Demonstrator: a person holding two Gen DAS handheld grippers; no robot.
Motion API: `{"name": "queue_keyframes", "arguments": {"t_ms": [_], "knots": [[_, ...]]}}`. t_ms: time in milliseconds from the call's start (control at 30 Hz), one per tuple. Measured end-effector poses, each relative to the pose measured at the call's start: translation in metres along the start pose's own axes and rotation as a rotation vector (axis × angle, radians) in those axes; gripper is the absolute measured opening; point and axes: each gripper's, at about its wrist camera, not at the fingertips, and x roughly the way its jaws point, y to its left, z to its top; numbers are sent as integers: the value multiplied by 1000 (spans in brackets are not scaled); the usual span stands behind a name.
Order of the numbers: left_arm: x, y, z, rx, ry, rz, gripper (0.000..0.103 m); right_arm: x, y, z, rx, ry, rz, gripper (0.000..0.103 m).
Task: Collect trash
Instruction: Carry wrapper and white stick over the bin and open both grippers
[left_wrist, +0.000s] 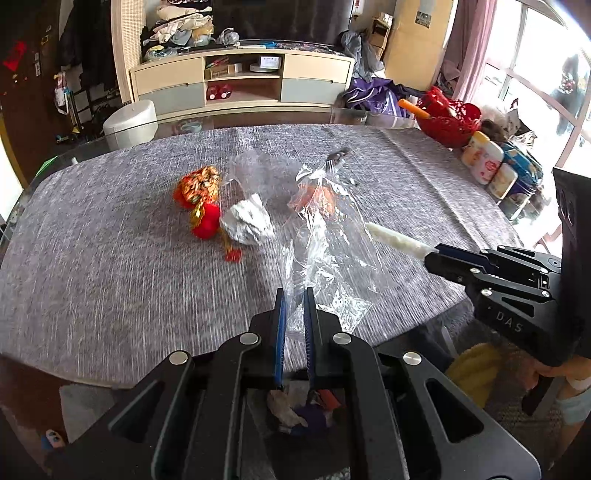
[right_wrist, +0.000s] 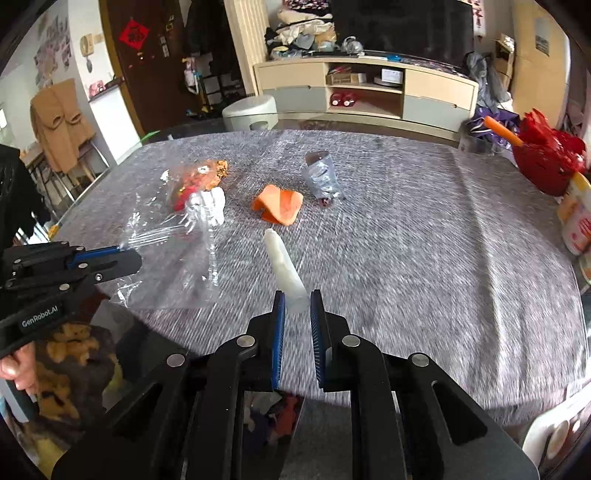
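- The clear plastic wrapper (left_wrist: 325, 258) is pinched at its near corner between the blue pads of the left gripper (left_wrist: 295, 299); the rest of the film trails away from the gripper over the grey surface (left_wrist: 92, 258), its far part rising in front of the other litter.
- The white roll of paper (right_wrist: 282, 266) is clamped at its thick end in the right gripper (right_wrist: 297, 301); its long axis runs straight on from the gripper, tip pointing toward the middle of the surface.
- Both pieces look lifted clear of the cloth, though the blur makes it hard to be sure.
- Below each gripper, past the near edge of the surface, a bin with crumpled scraps (left_wrist: 295, 410) shows between the gripper frames; I judge that the drop point lies under and behind the held pieces, so the coming move is a pull back toward the person and then a release.
- Left on the surface: an orange wrapper (right_wrist: 279, 205) near the centre, a crumpled white wad (left_wrist: 247, 221) beside a red-and-gold ornament (left_wrist: 201, 195), and a grey crushed cup (right_wrist: 321, 177) farther off.
- The orange wrapper lies straight ahead of the right gripper; the white wad lies nearer the left one.
- A red basket (left_wrist: 450, 118) and bottles (left_wrist: 484, 158) stand at the right edge.
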Motion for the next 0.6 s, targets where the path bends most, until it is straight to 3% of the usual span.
{"name": "queue_keyframes", "arguments": {"t_ms": [300, 600], "knots": [[-38, -6, -44, 3, -11, -7, 8, -29, 16, -38, 9, 4, 30, 15], [-29, -12, -112, -2, 91, -14, 8, -24, 29, -96, 36, 104, 49, 15]]}}
